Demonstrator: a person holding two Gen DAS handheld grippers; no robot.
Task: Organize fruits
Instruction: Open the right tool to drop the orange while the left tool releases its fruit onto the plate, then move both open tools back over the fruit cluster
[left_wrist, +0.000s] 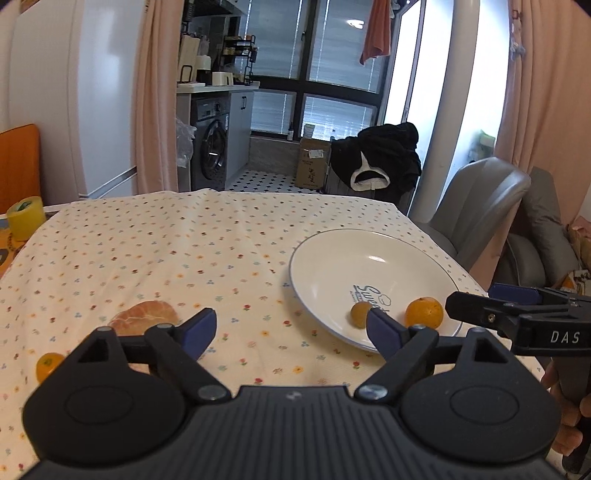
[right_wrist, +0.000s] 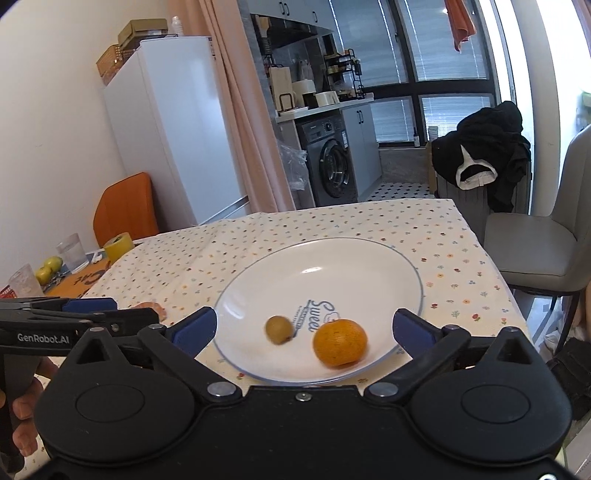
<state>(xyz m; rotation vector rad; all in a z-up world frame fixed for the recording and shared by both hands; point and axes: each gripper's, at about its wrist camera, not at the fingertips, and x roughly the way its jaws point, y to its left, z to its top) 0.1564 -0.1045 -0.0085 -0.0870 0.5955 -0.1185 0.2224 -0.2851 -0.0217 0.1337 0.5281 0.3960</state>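
A white plate (right_wrist: 362, 258) (left_wrist: 332, 258) lies on the flowered tablecloth. On it rest an orange mandarin (right_wrist: 340, 342) (left_wrist: 424, 312) and a smaller brownish fruit (right_wrist: 279, 329) (left_wrist: 360, 314), which looks blurred. My right gripper (right_wrist: 304, 328) hovers open just above the plate's near rim, nothing between its fingers. My left gripper (left_wrist: 291, 326) is open over the cloth to the left of the plate. Left of it lie a large peeled pinkish fruit (left_wrist: 146, 316) and another mandarin (left_wrist: 48, 365), partly hidden by the gripper body.
The cloth-covered table (left_wrist: 184, 251) ends at a grey chair (right_wrist: 535, 251) on the right. On the left stand a yellow tape roll (left_wrist: 26, 218), glasses (right_wrist: 72, 253) and green fruits (right_wrist: 50, 267). A hand (right_wrist: 26, 417) holds the left gripper.
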